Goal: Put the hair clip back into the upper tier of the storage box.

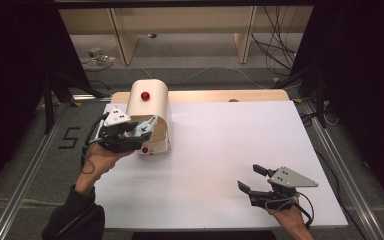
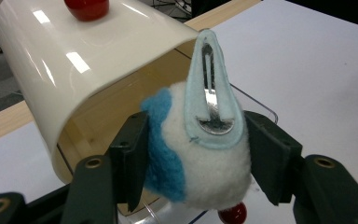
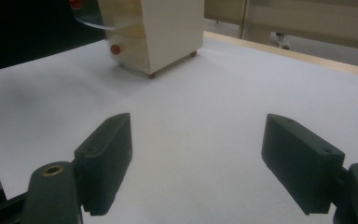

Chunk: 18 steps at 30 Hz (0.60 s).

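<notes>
The bread box (image 2: 74,70) has a glossy cream plastic lid and a wooden inside. The hair clip (image 2: 205,140) is fluffy white and blue fleece with felt and shiny metal. The table (image 1: 220,150) looks matt white.

Plush toy (image 2: 200,149) sits before the bread box (image 1: 149,116), perhaps at its mouth.

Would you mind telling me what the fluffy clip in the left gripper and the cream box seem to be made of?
The fluffy clip looks like white and blue plush with a pale felt backing and a shiny metal snap. The cream box has a hood that looks like glossy plastic, judging by its sharp reflections; its inside looks like wood.
</notes>
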Tool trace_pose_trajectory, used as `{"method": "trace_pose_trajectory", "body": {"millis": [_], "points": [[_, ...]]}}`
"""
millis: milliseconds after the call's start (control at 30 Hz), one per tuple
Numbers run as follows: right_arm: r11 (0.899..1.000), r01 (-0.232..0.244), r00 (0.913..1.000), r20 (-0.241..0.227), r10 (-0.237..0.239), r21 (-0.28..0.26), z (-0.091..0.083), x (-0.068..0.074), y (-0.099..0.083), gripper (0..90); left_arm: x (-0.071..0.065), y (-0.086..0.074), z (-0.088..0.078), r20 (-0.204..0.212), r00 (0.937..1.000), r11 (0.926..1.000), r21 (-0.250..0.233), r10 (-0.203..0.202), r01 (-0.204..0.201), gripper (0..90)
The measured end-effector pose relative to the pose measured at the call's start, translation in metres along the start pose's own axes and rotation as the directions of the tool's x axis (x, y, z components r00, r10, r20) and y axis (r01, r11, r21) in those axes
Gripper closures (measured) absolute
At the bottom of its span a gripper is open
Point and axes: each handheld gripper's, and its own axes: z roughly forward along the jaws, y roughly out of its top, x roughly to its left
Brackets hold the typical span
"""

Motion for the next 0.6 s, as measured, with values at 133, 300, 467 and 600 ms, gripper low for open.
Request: {"method": "trace_pose_trajectory", "body": {"millis": [133,300,467,600], "points": [[1.0,0.001,1.0,0.002,-0.001,0.003,-0.0002,0.0001,0.0001,25.5,0.0001,0.0003,0.0001,-0.005,1.0,1.0,0.002,-0.005,0.005,42.6],[1.0,0.002,1.0,0.002,-0.002,0.003,-0.0004,0.0001,0.0001,25.5,0.0018,0.0001,0.0013,-0.012,0.9997,0.9995,0.023,-0.021,0.021,39.0],[1.0,0.004,1.0,0.004,-0.004,0.006,-0.0004,0.0002,0.0002,25.5,0.0035,0.0007,-0.0003,-0.018,0.9989,0.999,0.013,-0.042,0.042,35.9],[1.0,0.002,1.0,0.004,-0.002,0.007,-0.0006,0.0004,0.0002,25.6,0.0023,0.0021,-0.0022,-0.007,0.9987,0.9987,0.006,-0.05,0.05,34.7]]}}
